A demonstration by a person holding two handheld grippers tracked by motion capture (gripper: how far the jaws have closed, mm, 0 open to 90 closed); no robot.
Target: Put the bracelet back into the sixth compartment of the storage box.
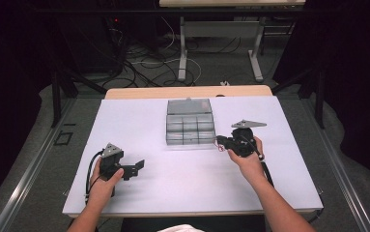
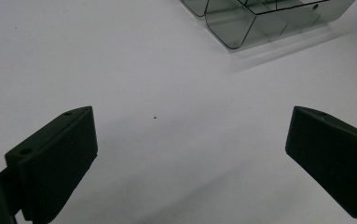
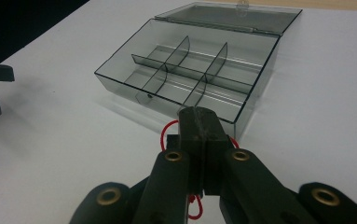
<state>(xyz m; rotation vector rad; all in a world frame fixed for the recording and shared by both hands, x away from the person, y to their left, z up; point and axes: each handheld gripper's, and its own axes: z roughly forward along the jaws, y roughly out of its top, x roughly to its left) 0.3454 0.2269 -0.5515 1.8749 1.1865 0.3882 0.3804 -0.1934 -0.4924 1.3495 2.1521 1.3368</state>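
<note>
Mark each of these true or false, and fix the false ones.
1. The clear compartment box has its lid open. True.
2. The right gripper stands wide open over the box. False: its fingers are shut on a thin red loop, just short of the box's near wall.
3. The left gripper is open with nothing between its fingers. True.
4. The box compartments hold screws. False: the compartments look empty.
5. The left gripper rests inside the box. False: it is over the bare white table cover, apart from the box.
</note>
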